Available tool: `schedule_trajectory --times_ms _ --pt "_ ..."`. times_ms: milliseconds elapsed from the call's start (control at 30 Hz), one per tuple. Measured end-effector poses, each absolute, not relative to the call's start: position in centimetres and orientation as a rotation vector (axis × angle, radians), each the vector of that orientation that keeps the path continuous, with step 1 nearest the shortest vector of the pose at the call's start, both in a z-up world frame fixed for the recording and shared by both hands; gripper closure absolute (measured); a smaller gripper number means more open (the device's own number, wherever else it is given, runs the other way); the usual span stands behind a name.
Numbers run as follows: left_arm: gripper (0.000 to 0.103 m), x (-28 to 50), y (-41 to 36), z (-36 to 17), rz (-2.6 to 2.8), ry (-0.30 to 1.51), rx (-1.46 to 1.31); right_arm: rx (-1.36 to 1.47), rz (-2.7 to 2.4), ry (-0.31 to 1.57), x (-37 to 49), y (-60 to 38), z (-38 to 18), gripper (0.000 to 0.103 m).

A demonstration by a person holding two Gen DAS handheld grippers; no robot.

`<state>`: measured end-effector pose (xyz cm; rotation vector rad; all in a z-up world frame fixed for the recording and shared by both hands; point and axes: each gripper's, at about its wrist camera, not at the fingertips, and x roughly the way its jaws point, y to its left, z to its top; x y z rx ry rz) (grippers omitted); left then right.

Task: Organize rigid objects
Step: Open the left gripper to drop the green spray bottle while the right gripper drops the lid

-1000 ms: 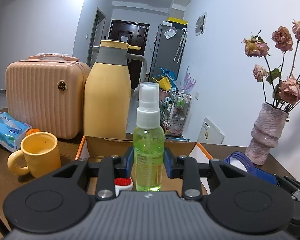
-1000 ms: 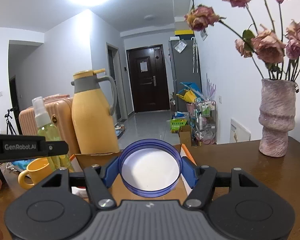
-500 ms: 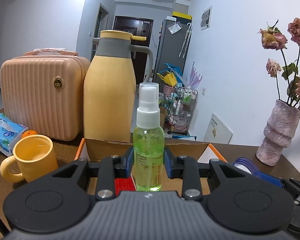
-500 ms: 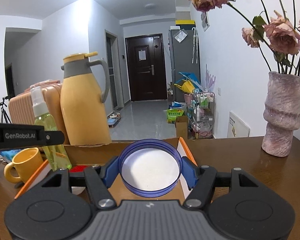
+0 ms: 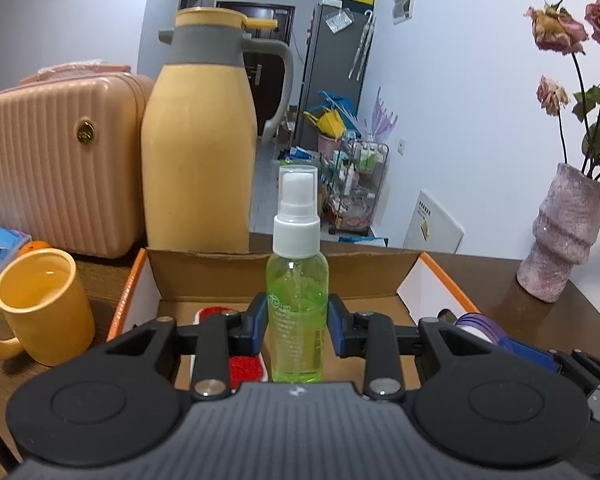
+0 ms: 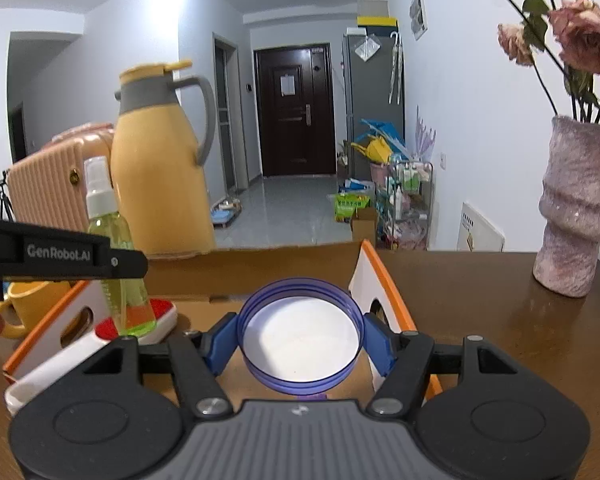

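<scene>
My left gripper (image 5: 298, 326) is shut on a green spray bottle (image 5: 297, 304) with a white pump top, held upright over the open cardboard box (image 5: 276, 276). The same spray bottle (image 6: 118, 264) shows at the left of the right wrist view, beside the left gripper's black arm (image 6: 60, 256). My right gripper (image 6: 299, 346) is shut on a round blue-rimmed lid (image 6: 300, 340) with a white inside, held above the box's floor (image 6: 196, 316). A red and white brush (image 5: 246, 364) lies in the box under the bottle; the brush (image 6: 140, 320) also appears at the left of the right wrist view.
A yellow jug (image 5: 200, 152) and a pink ribbed case (image 5: 56, 160) stand behind the box. A yellow mug (image 5: 40, 304) and a blue wipes pack (image 5: 0, 248) sit left of it. A pink vase (image 6: 576, 208) with dried roses stands on the brown table (image 6: 480, 300) at right.
Both grippers have moved forward and down toward the box with their loads. The box and the brush inside it now fill more of both views.
</scene>
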<state>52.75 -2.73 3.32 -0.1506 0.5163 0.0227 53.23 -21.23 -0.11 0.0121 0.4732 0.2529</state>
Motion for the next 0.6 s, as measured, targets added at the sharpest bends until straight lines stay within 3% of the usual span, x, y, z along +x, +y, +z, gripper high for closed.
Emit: schedule_trajectory --times_ms 467,533,600 --pt "0.069 53.3 -4.3 1.0 0.049 0.597 -0.063 -0.008 0.239 0.544 54.2 -21.1 -1.9 0.037" --pt "0.048 53.3 -4.2 1.0 0.066 0.594 -0.071 -0.018 0.237 0.552 54.3 -21.0 -1.9 0.031" --pt "0.009 53.1 -3.9 1.3 0.086 0.567 -0.073 -0.026 0.233 0.546 54.1 -20.8 -1.8 0.021"
